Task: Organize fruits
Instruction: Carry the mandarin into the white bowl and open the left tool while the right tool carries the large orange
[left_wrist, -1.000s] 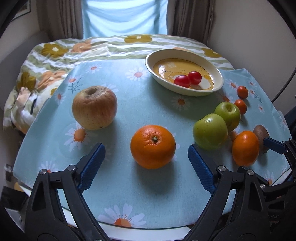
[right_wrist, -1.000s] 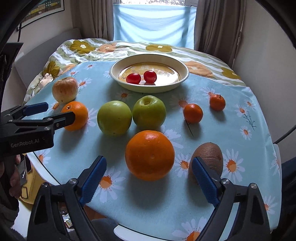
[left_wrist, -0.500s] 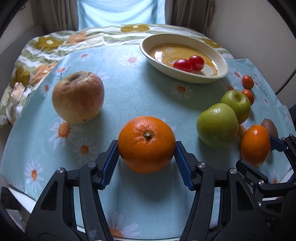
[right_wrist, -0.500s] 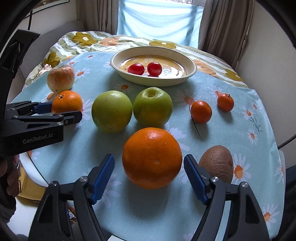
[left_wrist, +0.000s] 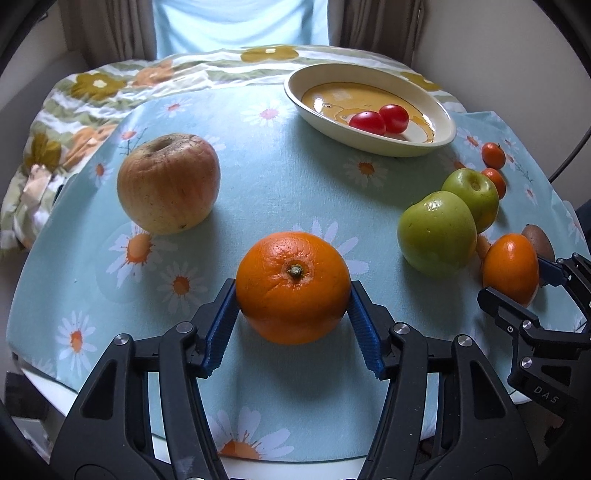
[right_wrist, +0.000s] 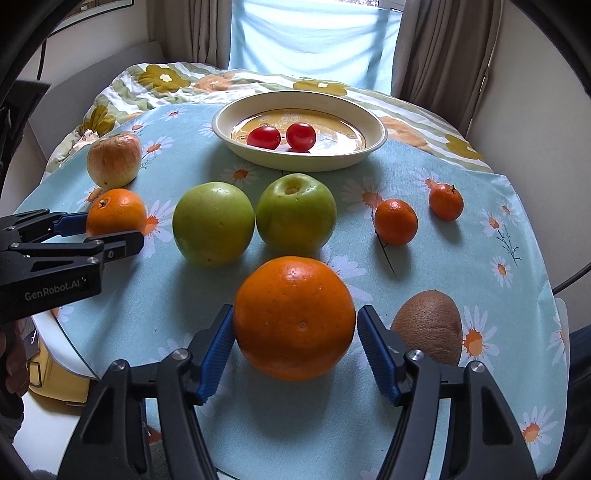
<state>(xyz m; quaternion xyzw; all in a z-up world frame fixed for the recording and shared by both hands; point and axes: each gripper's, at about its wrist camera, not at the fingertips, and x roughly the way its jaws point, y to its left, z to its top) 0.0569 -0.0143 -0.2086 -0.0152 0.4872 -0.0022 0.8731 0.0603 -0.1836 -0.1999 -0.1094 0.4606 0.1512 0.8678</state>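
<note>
— What do your left jaws have?

— My left gripper (left_wrist: 293, 321) has both blue pads pressed on the smaller orange (left_wrist: 293, 287), which sits on the counter (left_wrist: 258, 192) near its front edge. A blotchy apple (left_wrist: 168, 184) lies to its left, apart from it.

— And further right?

— Two green apples (right_wrist: 213, 223) touch side by side; behind them the oval dish (right_wrist: 369, 147) holds two cherry tomatoes (right_wrist: 263, 137).

— Your right jaws?

— My right gripper (right_wrist: 295, 349) has just been closing around the big orange (right_wrist: 294, 318); the left pad touches it, the right shows a sliver of gap. A kiwi (right_wrist: 430, 320) sits just beside, with two mandarins (right_wrist: 396, 221) beyond.
</note>
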